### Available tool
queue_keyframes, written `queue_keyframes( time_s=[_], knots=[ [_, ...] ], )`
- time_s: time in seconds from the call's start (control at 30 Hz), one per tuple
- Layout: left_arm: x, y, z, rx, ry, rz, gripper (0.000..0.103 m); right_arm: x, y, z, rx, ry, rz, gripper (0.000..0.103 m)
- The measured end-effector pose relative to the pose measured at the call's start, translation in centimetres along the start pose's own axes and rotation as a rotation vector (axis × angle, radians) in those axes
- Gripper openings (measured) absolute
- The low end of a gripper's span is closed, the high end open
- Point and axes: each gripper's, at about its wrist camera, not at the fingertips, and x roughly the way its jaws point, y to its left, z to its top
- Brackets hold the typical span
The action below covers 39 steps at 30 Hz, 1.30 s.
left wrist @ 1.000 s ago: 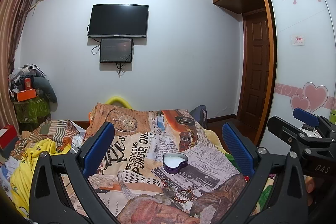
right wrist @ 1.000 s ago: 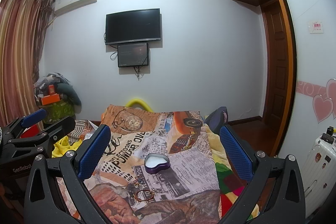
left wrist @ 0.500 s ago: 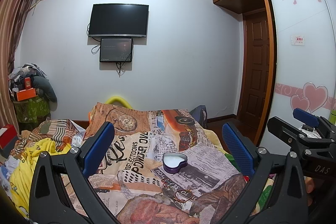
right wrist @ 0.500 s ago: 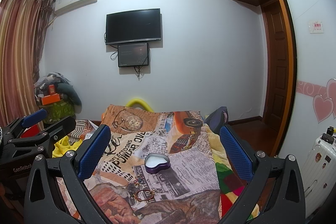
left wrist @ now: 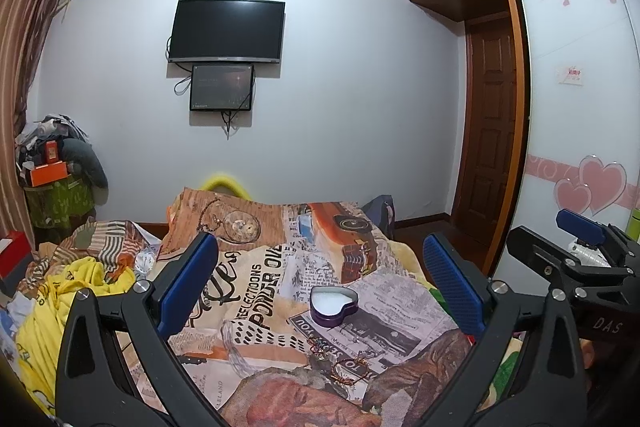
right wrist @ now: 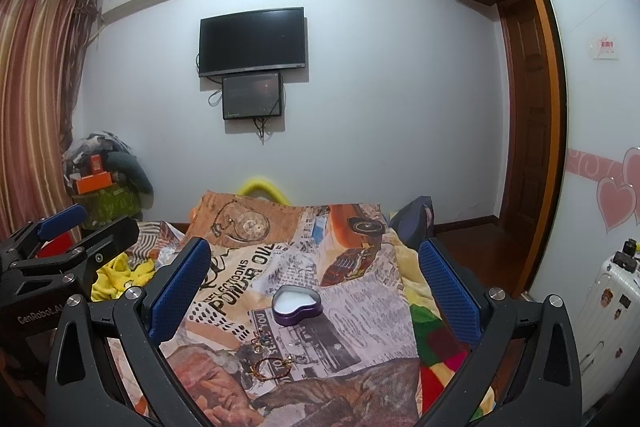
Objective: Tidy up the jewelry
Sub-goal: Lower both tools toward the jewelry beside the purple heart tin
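Nearest, both grippers hang above the foot of the bed with their jaws spread wide and nothing between them: the left gripper (left wrist: 320, 291) and the right gripper (right wrist: 316, 287) each frame the same patch of the newspaper-print bedspread (left wrist: 248, 291).

Just beyond the fingertips lie the loose pieces. A thin wire bracelet (right wrist: 272, 367), coppery with small beads, lies flat as an open loop on the cloth; its long axis runs roughly left to right across the right wrist view. Just beside it, farther off, a small beaded cluster (right wrist: 261, 339) sits bunched up; whether it is an earring or a charm I cannot tell. Both look very light, limp and easy to snag, and the soft bedding will likely give under any press. I judge the safest hold is a pinch across one strand of the bracelet's loop, jaws closing along the bed, with the cloth kept out of the bite.

Farther on sits the heart-shaped purple tin (right wrist: 297, 305), open, with a white lining, clear of the jewelry. Its point faces the grippers and its lobes face the far wall. It looks stiff, light and slick, so it may slide if nudged.
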Motion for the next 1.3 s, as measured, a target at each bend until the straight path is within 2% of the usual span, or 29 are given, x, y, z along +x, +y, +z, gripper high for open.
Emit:
queue_keyframes(
  time_s=[0.2, 0.4, 0.63, 0.7, 0.77, 0.87, 0.97, 1.07, 1.3],
  knots=[
    [2.8, 0.6, -1.0, -0.018, 0.079, -0.004, 0.103, 2.3, -0.9, -1.2, 0.011, 0.073, -0.017, 0.103],
    [7.3, 1.7, -3.2, -0.034, 0.213, 0.021, 0.103, 5.7, -2.7, -3.3, 0.028, 0.184, -0.053, 0.103],
    [12.7, 3.1, -7.5, -0.046, 0.386, 0.034, 0.103, 9.5, -3.5, -5.5, 0.030, 0.314, -0.062, 0.103],
    [14.0, 3.5, -8.5, -0.059, 0.429, 0.026, 0.096, 10.7, -3.5, -6.5, 0.022, 0.364, -0.052, 0.100],
    [15.3, 3.7, -9.6, -0.068, 0.475, 0.023, 0.088, 11.7, -3.4, -7.1, 0.017, 0.398, -0.039, 0.094],
    [16.6, 4.0, -10.7, -0.089, 0.530, 0.015, 0.084, 13.4, -3.2, -8.4, 0.009, 0.462, -0.009, 0.086],
    [18.1, 4.3, -11.8, -0.106, 0.582, 0.015, 0.075, 15.0, -2.8, -9.9, 0.000, 0.525, 0.025, 0.079],
    [19.4, 4.3, -12.9, -0.110, 0.627, 0.013, 0.071, 16.4, -2.8, -11.4, 0.011, 0.576, 0.068, 0.072],
    [21.3, 4.2, -14.9, -0.116, 0.714, -0.049, 0.057, 18.9, -2.3, -14.0, 0.054, 0.686, 0.159, 0.059]
  ],
)
